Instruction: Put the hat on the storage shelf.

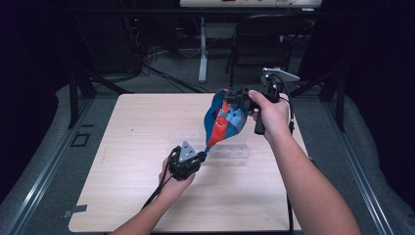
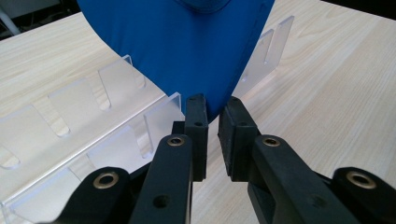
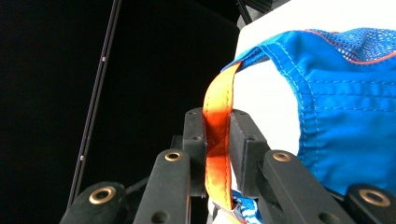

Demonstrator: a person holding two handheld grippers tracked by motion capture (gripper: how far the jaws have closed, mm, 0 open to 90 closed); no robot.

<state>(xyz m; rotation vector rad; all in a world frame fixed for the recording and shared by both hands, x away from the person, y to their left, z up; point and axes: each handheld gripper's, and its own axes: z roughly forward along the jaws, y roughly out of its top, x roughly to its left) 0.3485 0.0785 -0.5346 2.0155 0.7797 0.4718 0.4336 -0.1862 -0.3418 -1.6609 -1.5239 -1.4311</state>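
From the high view, a blue and red cloth bag [image 1: 223, 120] is hanging above the table [image 1: 132, 147], stretched between two grippers. The right gripper [image 1: 238, 95] is holding the bag's top end, up beyond the clear plastic rack [image 1: 230, 149] that is lying on the table under the bag. The person's right hand [image 1: 271, 115] is wrapping around that gripper's handle, to the right of the bag. The left gripper [image 1: 201, 154] is sitting at the bag's lower tip, just left of the rack, with a grey three-cornered plate on top of it and the left hand [image 1: 176, 183] behind it.

In the left gripper view, the two black jaws are standing close together, and the pointed lower corner of the blue bag [image 2: 182, 51] is coming down between their tips; the jaws are pinching that corner. The rack [image 2: 84, 126] is lying to the left of the bag's tip, its slotted clear walls resting on the pale wooden table [image 2: 327, 93].

In the right gripper view, the jaws are clamping together on an orange strap [image 3: 217, 140], which is running up between them to the blue bag [image 3: 345, 116]. The bag's stitched edge and a patch of mesh are showing to the right of the strap.
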